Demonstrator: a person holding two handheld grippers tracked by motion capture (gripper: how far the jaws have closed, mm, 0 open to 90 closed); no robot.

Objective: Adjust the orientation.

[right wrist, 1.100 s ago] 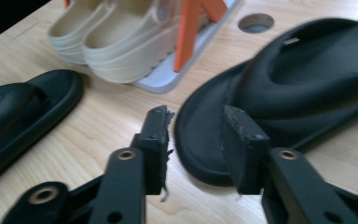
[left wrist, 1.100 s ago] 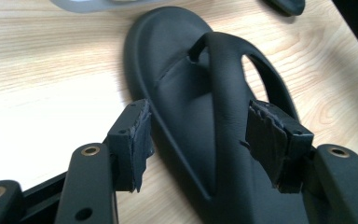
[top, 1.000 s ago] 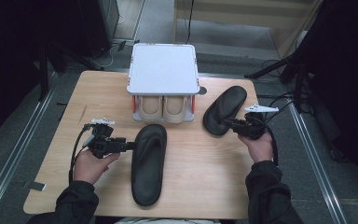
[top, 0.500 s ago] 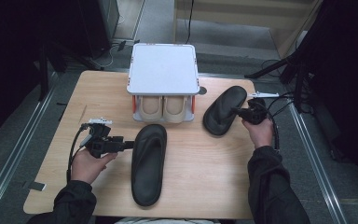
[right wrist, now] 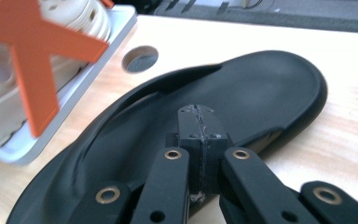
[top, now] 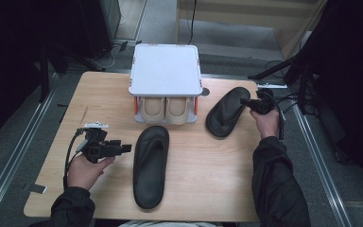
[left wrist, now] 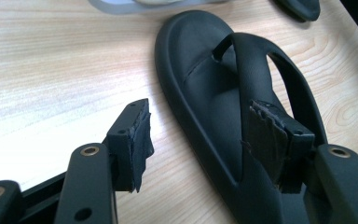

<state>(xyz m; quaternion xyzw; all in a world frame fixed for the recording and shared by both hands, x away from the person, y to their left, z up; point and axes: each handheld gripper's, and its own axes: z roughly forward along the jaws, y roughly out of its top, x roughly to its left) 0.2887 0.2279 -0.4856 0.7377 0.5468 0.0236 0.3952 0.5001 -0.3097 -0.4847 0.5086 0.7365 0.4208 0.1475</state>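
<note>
Wooden surface [top: 104,94] carries rack [top: 165,68]; far black sandal [top: 227,111] lies right of it. Right tool [top: 251,105] has just clamped shut over that sandal's edge, ready to lift. Left tool [top: 123,148] gapes beside near sandal [top: 150,165].

Bench [top: 99,94] carries everything. Two-tier shoe rack [top: 165,68] sits at the far middle edge, with a pair of clogs [top: 165,109] side by side on its lower tier, under the top shelf. Near flip-flop [top: 151,165] lies just in front of the rack, lengthwise, toe end toward the rack, heel toward the person. Far flip-flop [top: 227,111] lies right of the rack, angled, one end near the rack's right corner, other end toward the far right edge. Cable hole [right wrist: 140,58] in the bench sits between rack and far flip-flop. Left hand-held gripper [top: 125,148] is just left of the near flip-flop; right hand-held gripper [top: 246,101] is at the far flip-flop's right edge.
</note>
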